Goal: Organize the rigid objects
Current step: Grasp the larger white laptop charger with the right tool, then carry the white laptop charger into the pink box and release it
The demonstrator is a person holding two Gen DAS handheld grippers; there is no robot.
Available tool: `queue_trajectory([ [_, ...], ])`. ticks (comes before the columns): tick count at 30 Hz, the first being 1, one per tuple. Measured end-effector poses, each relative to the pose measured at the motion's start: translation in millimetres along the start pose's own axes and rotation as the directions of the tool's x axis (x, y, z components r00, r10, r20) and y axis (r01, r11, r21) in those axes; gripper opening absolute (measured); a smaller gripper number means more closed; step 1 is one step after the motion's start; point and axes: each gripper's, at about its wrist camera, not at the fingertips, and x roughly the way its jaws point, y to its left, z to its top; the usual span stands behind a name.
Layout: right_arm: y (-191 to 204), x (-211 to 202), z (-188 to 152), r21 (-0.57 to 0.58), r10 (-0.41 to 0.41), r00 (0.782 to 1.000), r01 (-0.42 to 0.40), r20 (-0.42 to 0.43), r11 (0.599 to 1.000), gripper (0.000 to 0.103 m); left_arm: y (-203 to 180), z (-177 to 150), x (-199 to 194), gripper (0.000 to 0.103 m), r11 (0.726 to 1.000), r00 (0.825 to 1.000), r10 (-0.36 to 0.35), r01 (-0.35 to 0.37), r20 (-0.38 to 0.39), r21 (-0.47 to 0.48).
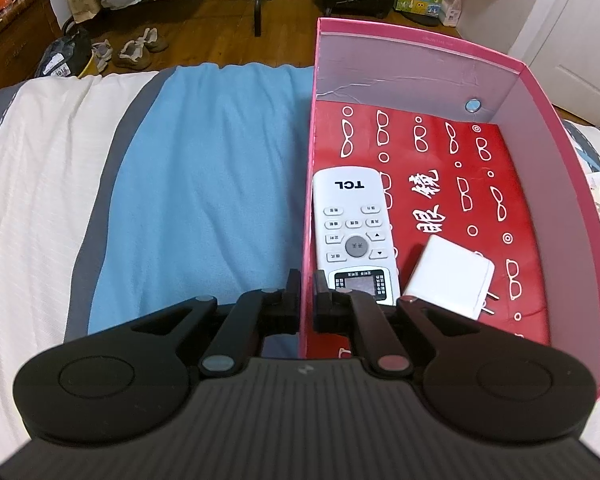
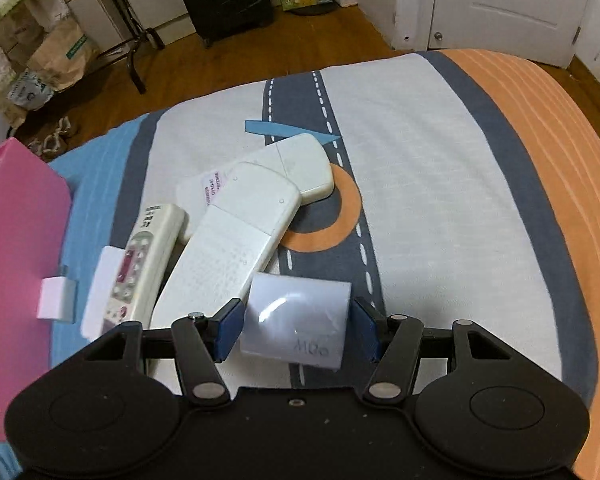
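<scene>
Even indoor light, sharp centre, fisheye-warped edges.

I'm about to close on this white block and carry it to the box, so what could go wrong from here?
1. The right gripper brackets the white block with gaps on both sides; its glossy face may slip if the pads land off-centre.
2. The remotes lie stacked right beside it; a sideways lift could knock the pile.
3. The left gripper pinches the box wall; any tug could tilt the TCL remote and charger inside.

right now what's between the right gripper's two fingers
In the right wrist view, a white charger block sits between the right gripper's blue pads, with small gaps either side, so it is not yet clamped.
</scene>
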Motion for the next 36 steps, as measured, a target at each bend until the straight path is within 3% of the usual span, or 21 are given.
queue_trajectory([
  [9, 3, -2, -4, 0.019, -0.053, 0.998, 0.053, 0.027, 0.998, 0.064, -5, -3, -1, 0.004, 0.999, 0.999, 0.029, -0.029, 0.015, 0.021],
  [19, 33, -61, -5, -0.048, 0.042, 0.991, -0.036, 0.13, 0.998, 0.063, -2, -2, -1, 0.004, 1.0, 1.0, 0.017, -0.017, 0.011, 0.014],
  [23, 69, -96, -4, -0.151, 0.14, 0.976, -0.115, 0.165, 0.982, 0.063, -1, -2, -1, 0.004, 1.0, 1.0, 0.014, -0.014, 0.009, 0.004],
  [28, 130, -134, -1, -0.331, 0.297, 0.94, -0.23, 0.169, 0.915, 0.063, -1, -1, 3, 0.004, 1.0, 1.0, 0.014, -0.014, -0.002, -0.016],
  [32, 188, -140, 4, -0.486, 0.387, 0.921, -0.32, 0.041, 0.813, 0.063, -2, -2, 5, 0.004, 1.0, 1.0, 0.013, -0.013, -0.002, -0.02],
  [36, 247, -120, 4, -0.577, 0.406, 0.911, -0.367, -0.066, 0.73, 0.063, -5, -2, 6, 0.004, 0.999, 1.0, 0.03, -0.03, -0.002, -0.012],
])
